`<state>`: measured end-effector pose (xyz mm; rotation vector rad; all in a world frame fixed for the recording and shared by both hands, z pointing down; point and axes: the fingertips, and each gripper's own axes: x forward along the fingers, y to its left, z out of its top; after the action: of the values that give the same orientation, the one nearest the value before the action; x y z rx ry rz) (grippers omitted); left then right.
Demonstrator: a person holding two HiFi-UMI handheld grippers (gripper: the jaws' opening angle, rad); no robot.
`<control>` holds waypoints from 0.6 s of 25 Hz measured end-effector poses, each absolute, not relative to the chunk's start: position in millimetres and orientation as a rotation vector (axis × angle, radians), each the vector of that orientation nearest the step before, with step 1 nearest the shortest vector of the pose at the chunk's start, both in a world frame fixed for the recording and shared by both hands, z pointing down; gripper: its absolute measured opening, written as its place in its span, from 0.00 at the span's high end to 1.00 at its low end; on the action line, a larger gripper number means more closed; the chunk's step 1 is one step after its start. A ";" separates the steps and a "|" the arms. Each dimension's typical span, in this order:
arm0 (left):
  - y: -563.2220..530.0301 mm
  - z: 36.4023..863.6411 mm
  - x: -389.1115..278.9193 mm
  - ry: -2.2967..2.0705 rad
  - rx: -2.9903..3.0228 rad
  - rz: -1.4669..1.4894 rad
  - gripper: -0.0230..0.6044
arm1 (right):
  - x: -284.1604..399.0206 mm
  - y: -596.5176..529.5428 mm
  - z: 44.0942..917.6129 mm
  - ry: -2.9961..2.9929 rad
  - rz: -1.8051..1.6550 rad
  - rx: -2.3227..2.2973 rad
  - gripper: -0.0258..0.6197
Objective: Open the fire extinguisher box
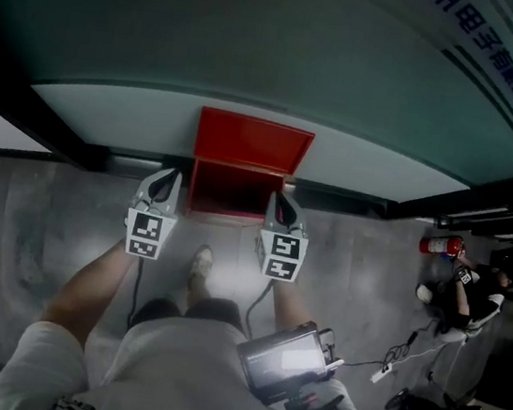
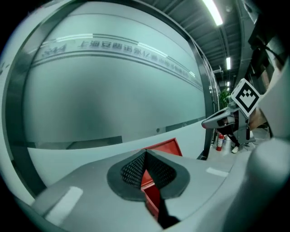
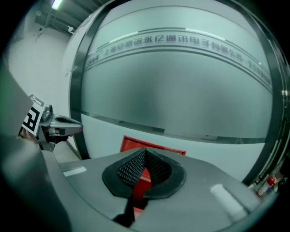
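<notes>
Plainly the job looks all but done. Nearest, the person stands on the grey floor [image 1: 66, 211], one shoe [image 1: 201, 260] pointing ahead between the two tools. The left gripper [image 1: 167, 180] and right gripper [image 1: 279, 201] hang side by side just short of the box [image 1: 229, 196], one towards each front corner, and neither seems to touch it. In each gripper view the jaws are together, with the mesh pads [image 2: 133, 170] meeting at the tip and nothing caught between them; only red metal shows beyond the slit. The box sits on the floor, hard against the foot of the glass wall [image 1: 258, 57]. Its lid [image 1: 253, 142] is swung up and back and stands nearly upright against the pale lower panel, so the red inside is laid bare to the head view. I cannot tell whether anything sits inside; the interior reads as plain dark red. Farther off to the right, an extinguisher [image 1: 440, 244] lies on the floor, well apart from the box. As I judge it, the opening itself is finished, and what remains, if anything, is to see that the lid rests steady without a hold.
</notes>
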<state>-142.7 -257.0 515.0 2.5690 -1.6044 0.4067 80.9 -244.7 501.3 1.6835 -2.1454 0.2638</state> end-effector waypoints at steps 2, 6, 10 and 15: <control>-229.0 501.0 -148.2 -1.596 2.592 0.371 0.96 | 70.2 -218.0 484.8 -2.178 0.265 1.699 0.94; -179.1 478.4 -159.0 -1.576 2.632 0.316 0.96 | 51.0 -167.6 459.2 -2.218 0.247 1.702 0.94; -139.1 453.1 -166.8 -1.557 2.666 0.244 0.96 | 34.3 -125.8 428.7 -2.275 0.207 1.721 0.94; -94.4 430.2 -170.3 -1.536 2.668 0.174 0.96 | 27.2 -74.3 412.7 -2.303 0.225 1.716 0.94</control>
<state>-170.3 -94.4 430.2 2.6682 -1.5358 0.1743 27.2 -74.3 412.7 1.7161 -2.3030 0.2252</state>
